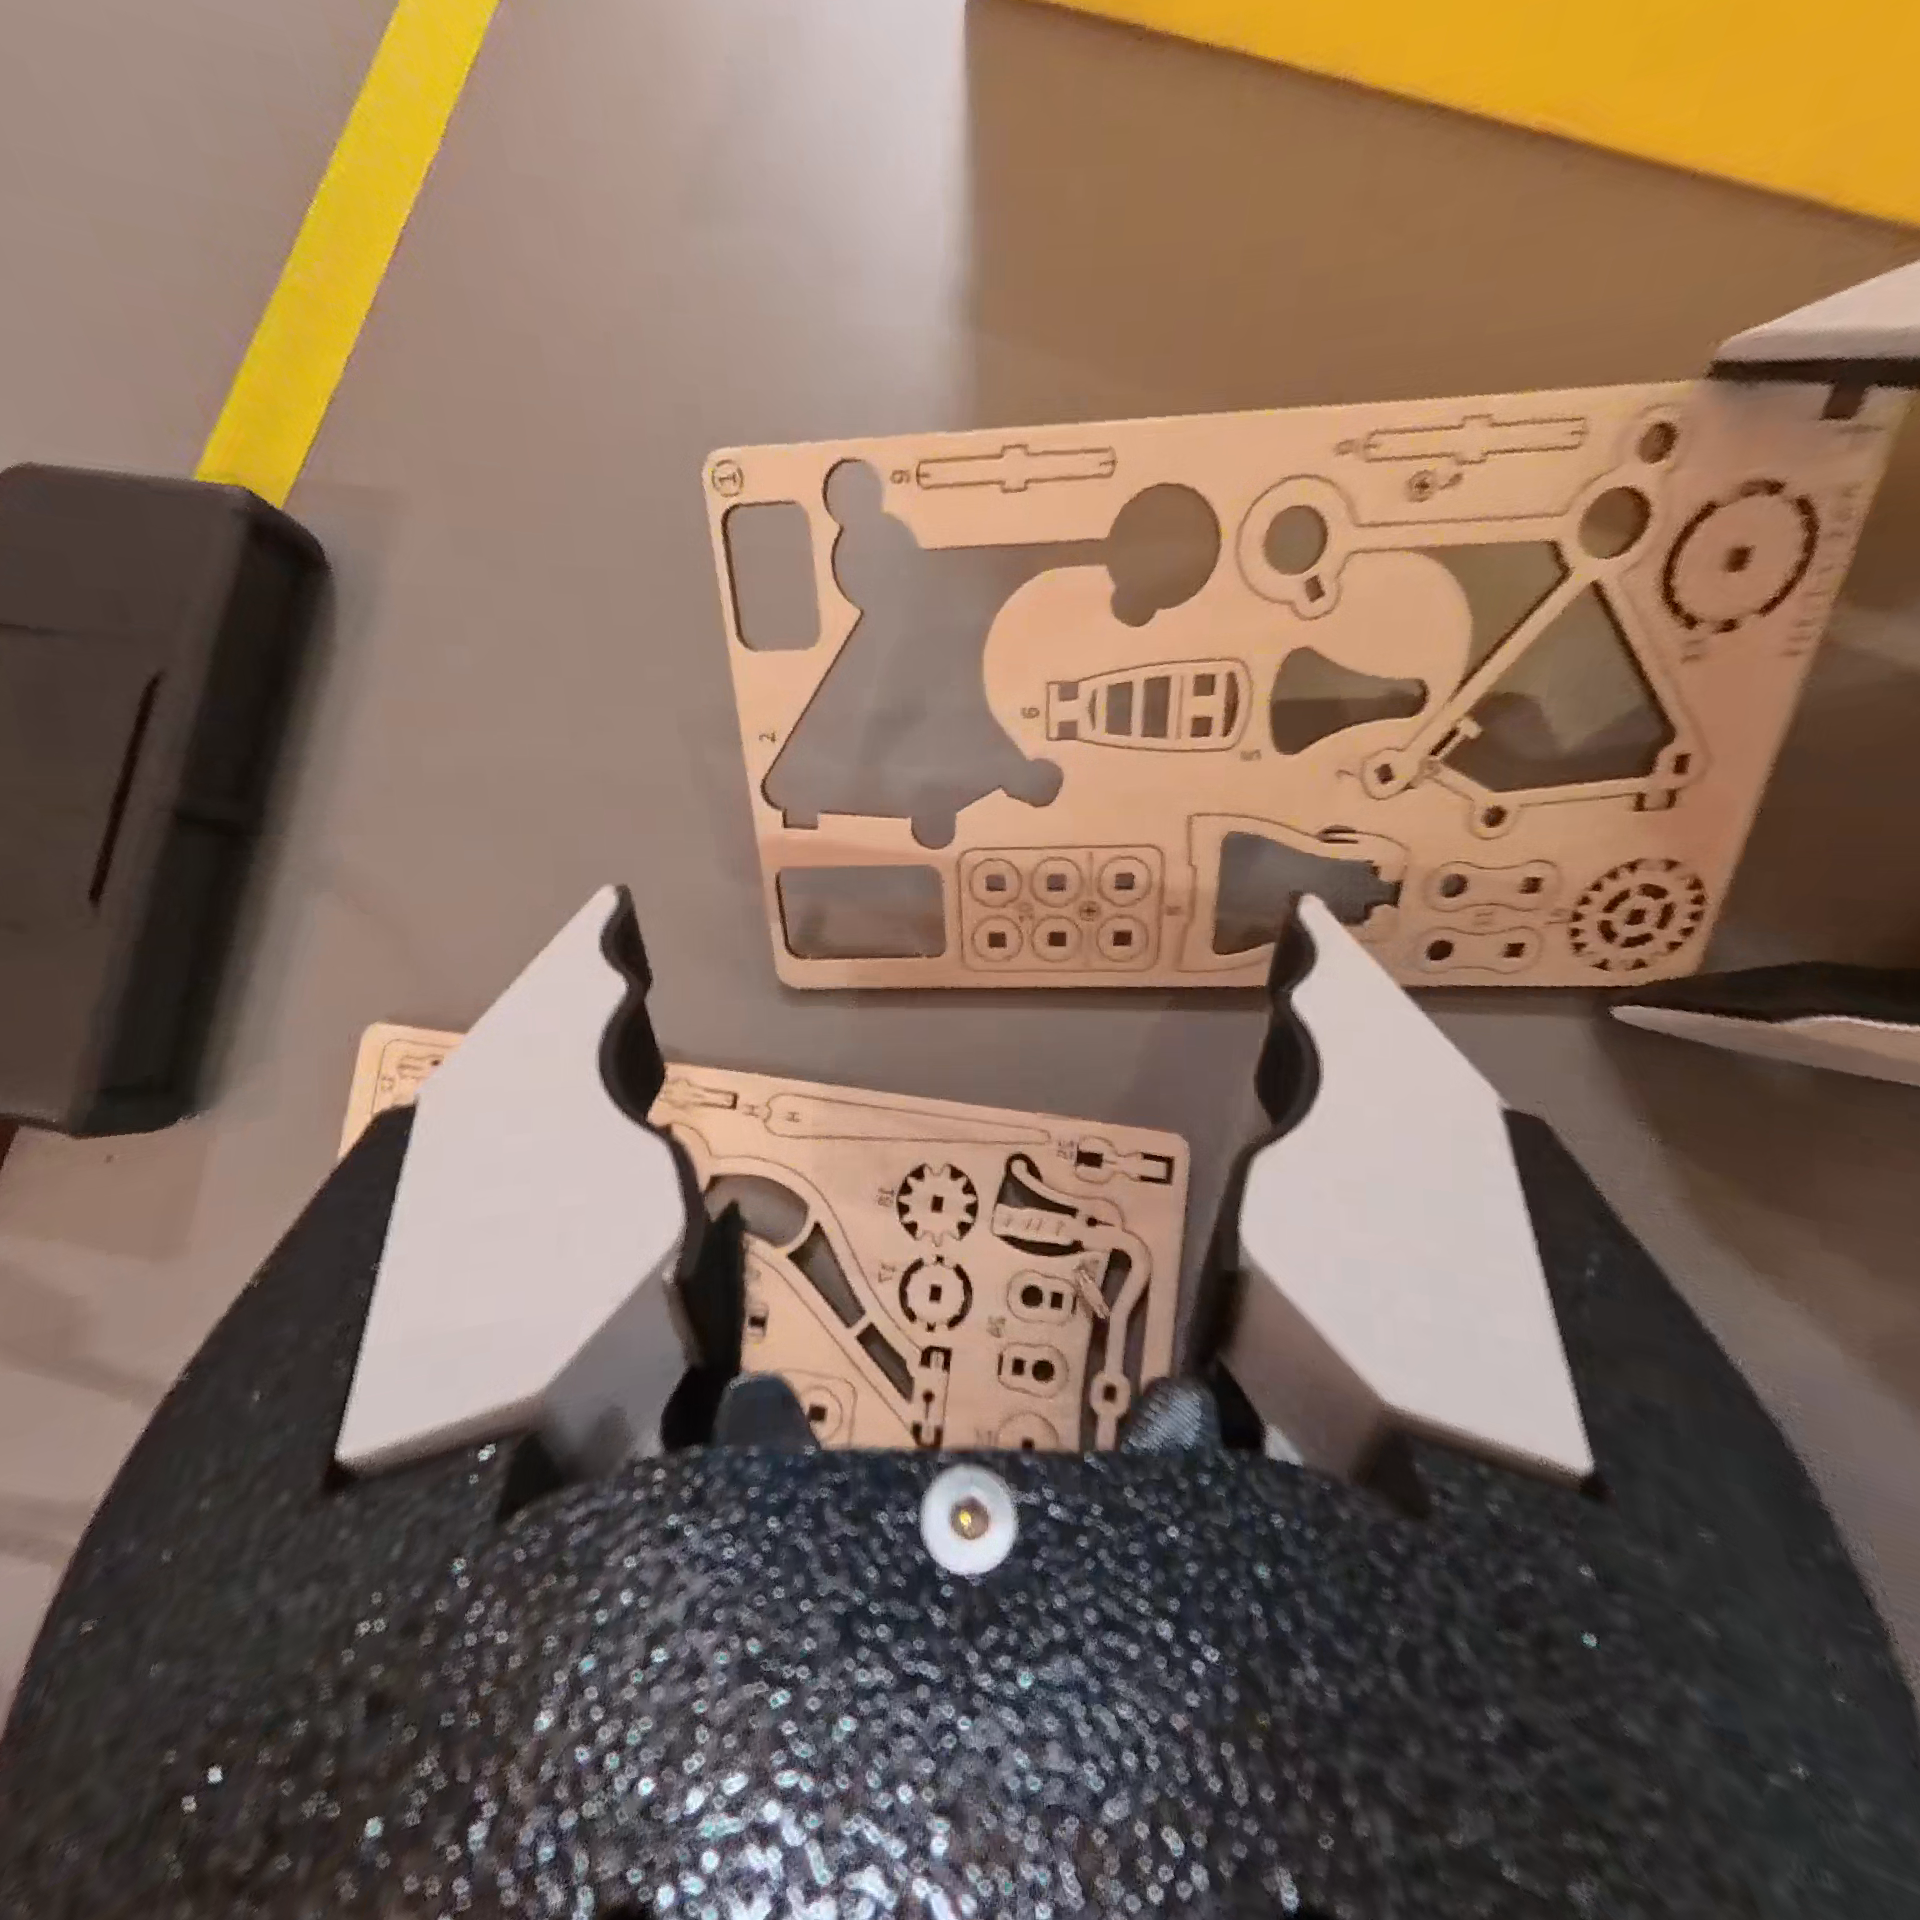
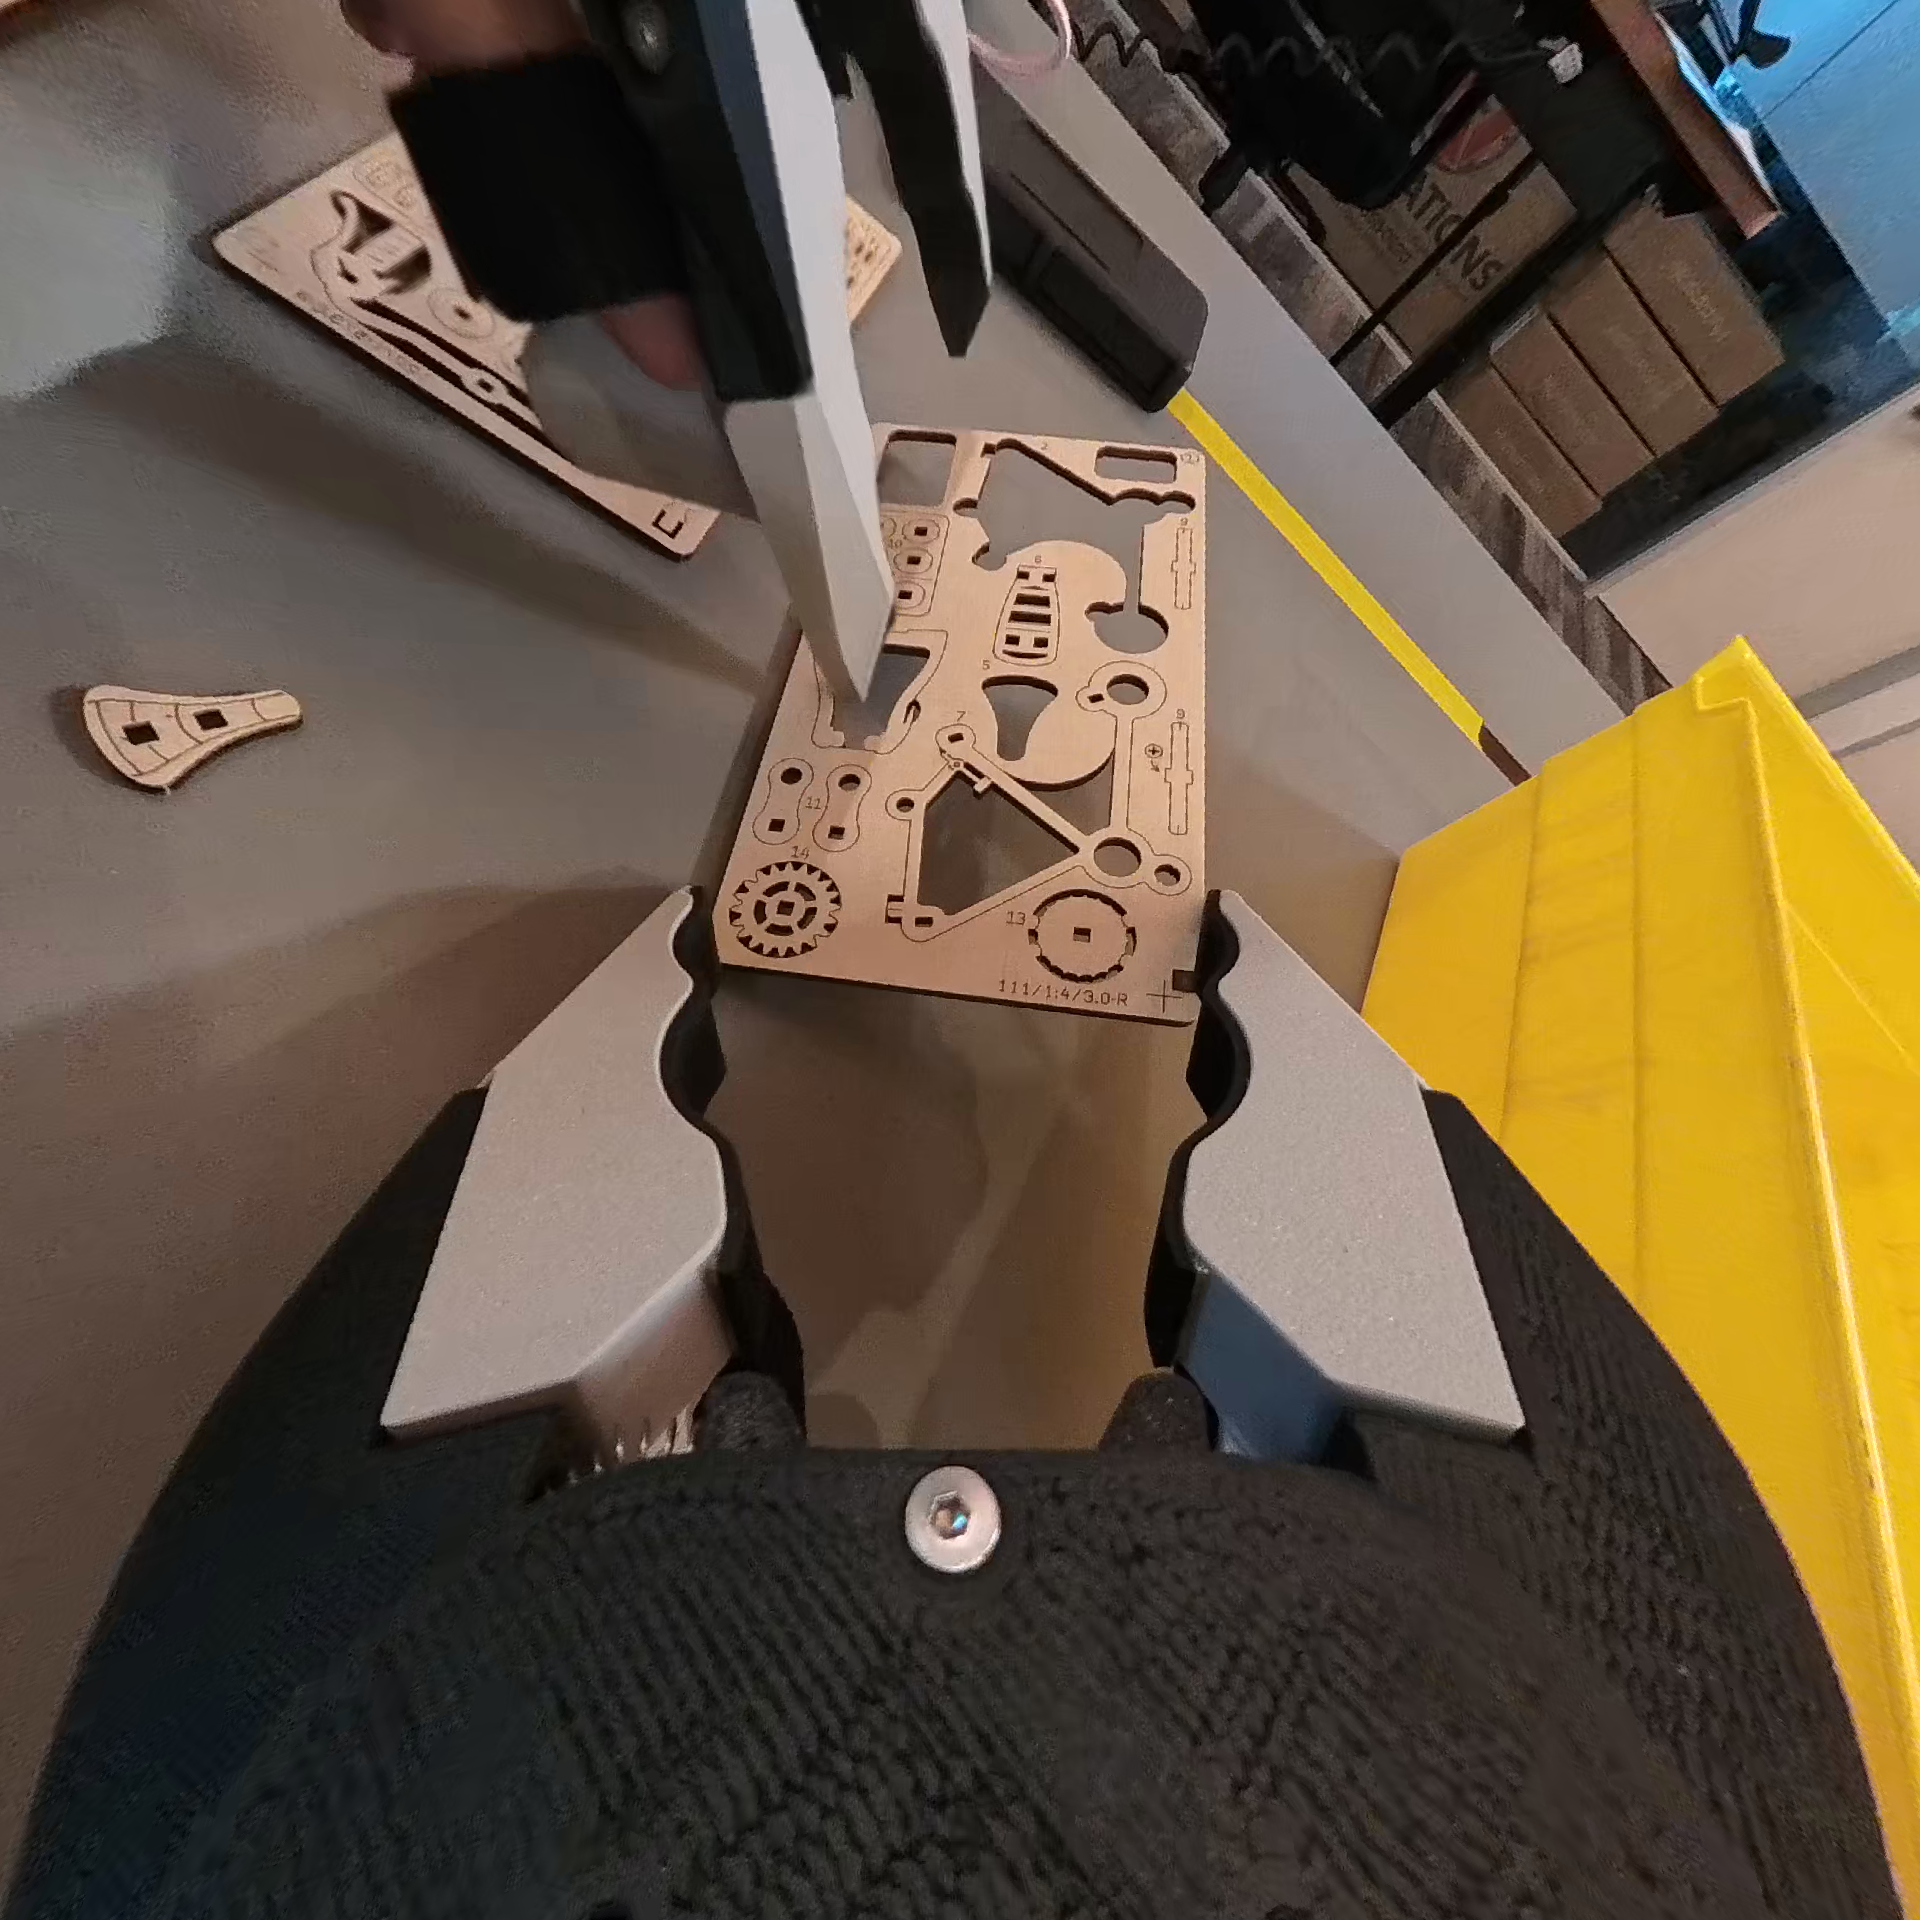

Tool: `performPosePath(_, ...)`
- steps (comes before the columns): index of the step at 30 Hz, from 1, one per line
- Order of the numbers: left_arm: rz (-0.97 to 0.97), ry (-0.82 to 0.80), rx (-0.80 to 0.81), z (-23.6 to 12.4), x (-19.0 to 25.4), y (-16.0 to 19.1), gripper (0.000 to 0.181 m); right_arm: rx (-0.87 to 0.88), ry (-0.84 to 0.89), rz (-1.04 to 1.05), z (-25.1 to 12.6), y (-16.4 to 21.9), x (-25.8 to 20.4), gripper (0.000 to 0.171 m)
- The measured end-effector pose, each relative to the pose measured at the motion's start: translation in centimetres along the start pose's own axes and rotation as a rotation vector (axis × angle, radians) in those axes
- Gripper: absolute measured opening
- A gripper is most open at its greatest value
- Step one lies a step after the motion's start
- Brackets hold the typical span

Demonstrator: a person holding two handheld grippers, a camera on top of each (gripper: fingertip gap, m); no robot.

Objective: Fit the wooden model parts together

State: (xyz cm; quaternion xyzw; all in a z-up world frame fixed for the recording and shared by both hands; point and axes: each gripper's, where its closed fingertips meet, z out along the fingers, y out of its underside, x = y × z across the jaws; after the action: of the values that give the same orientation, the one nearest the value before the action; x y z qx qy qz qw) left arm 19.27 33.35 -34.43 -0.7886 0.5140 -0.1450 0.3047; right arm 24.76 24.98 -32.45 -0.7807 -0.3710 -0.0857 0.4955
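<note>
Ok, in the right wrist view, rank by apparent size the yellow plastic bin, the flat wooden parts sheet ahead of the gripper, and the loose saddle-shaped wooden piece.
1. Yellow plastic bin, though it sits nearest the camera.
2. Wooden parts sheet.
3. Saddle-shaped wooden piece.

L gripper (image 1: 956, 935) jaws wide apart, R gripper (image 2: 951, 935) jaws wide apart, both empty

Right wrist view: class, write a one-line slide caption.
Open right tongs face a wooden parts sheet; left tongs hang above it.

You see a pale tan laser-cut wooden sheet (image 2: 966, 727) with dark-etched gear outlines on the grey table (image 2: 364, 935), beside a bright yellow plastic bin (image 2: 1662, 1039).
</note>
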Motion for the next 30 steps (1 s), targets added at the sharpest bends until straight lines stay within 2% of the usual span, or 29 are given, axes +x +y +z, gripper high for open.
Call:
performPosePath(3, 0.001, 0.018, -0.003, 0.6, 0.1, -0.1, 0.113, 0.001, 0.0, -0.002, 0.0, 0.0, 0.0, 0.091)
performPosePath(5, 0.013, 0.048, 0.013, 0.9, 0.7, -0.3, 0.098, 0.001, 0.0, -0.003, 0.0, 0.0, 0.0, 0.091)
performPosePath(8, -0.01, 0.038, 0.037, 0.8, 0.7, -0.3, 0.088, -0.003, -0.012, 0.007, 0.0, 0.0, -0.1, 0.091)
performPosePath(12, -0.031, 0.045, 0.053, 0.4, 0.7, -0.1, 0.088, 0.028, -0.038, 0.048, -0.3, -0.4, -0.3, 0.091)
performPosePath(19, -0.122, -0.015, 0.344, -3.4, -0.6, -2.5, 0.087, 0.206, -0.061, 0.374, -2.3, -2.3, 2.3, 0.086)
performPosePath(22, -0.139, -0.044, 0.417, -4.6, -0.9, -2.6, 0.086, 0.255, -0.108, 0.436, -2.7, -2.9, 2.2, 0.087)
performPosePath(26, -0.121, -0.126, 0.57, -7.3, -1.3, -3.5, 0.087, 0.38, -0.284, 0.634, -3.8, -5.1, 1.2, 0.083)
performPosePath(30, -0.023, -0.206, 0.657, -9.9, -0.3, -3.6, 0.087, 0.525, -0.518, 0.887, -5.5, -7.4, 0.2, 0.058)
